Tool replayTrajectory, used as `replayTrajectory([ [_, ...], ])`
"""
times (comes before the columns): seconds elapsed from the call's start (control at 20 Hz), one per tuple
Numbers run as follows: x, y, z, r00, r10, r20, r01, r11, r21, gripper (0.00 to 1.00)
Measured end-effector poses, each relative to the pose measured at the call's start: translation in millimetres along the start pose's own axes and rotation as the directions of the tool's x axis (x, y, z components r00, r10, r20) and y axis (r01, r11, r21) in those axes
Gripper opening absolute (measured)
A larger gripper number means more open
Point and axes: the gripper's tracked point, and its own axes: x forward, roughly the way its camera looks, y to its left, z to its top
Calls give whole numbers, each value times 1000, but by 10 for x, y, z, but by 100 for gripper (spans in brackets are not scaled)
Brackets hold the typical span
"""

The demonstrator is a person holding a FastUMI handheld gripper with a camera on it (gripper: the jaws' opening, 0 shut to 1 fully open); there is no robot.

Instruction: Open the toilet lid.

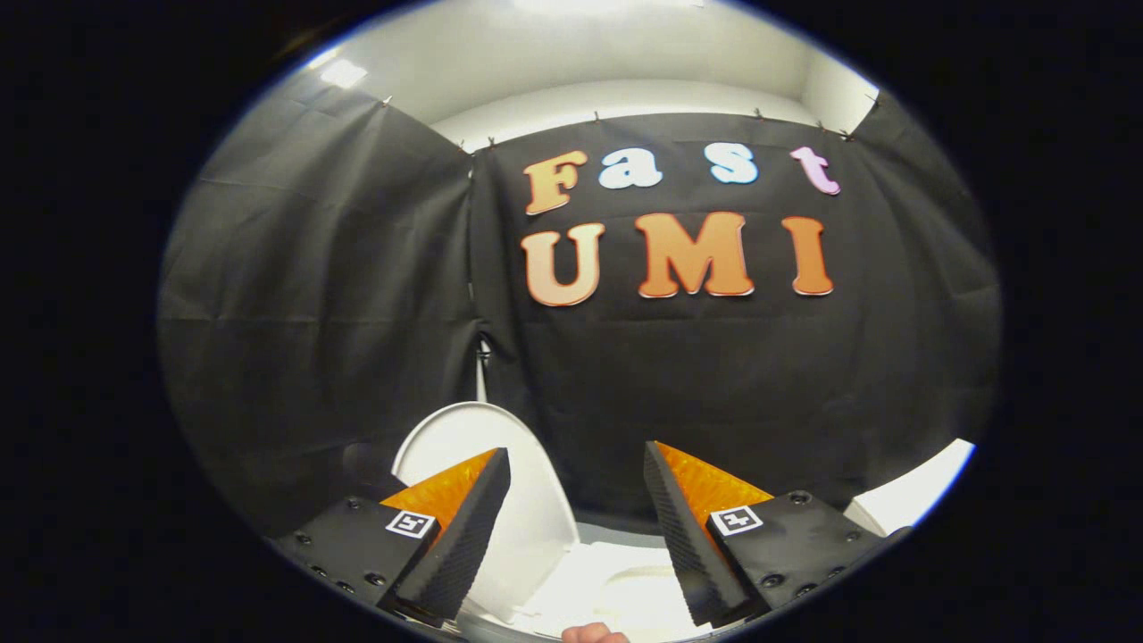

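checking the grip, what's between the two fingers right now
Nothing is held: in the gripper view the open gripper has only a gap between its fingers. Through the gap show the raised toilet lid and the toilet seat below it.

the gripper (pixel 576 500) points forward and roughly level, its two fingers spread wide apart — a broad open gap lies between them and nothing is held or touched by either one. each finger (pixel 464 536) narrows to a wedge-shaped tip and carries a ridged pad on its inner face. below the gap, a small part of a hand (pixel 594 634) shows — too little to tell its pose.
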Motion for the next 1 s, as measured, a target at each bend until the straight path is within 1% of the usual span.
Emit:
replayTrajectory([
  [0.1,-95,-432,-1,998,-56,-1,56,998,-9,96],
  [0.35,-419,-1287,-2,987,-158,9,158,987,-6,96],
  [0.5,-663,-1810,-78,973,-229,15,230,973,-36,96],
  [0.6,-839,-2128,-201,962,-275,-6,274,961,-42,96],
  [0.85,-1232,-2751,-579,934,-350,-72,345,936,-67,96],
  [1.0,-1393,-2934,-735,925,-372,-84,365,927,-87,96],
])
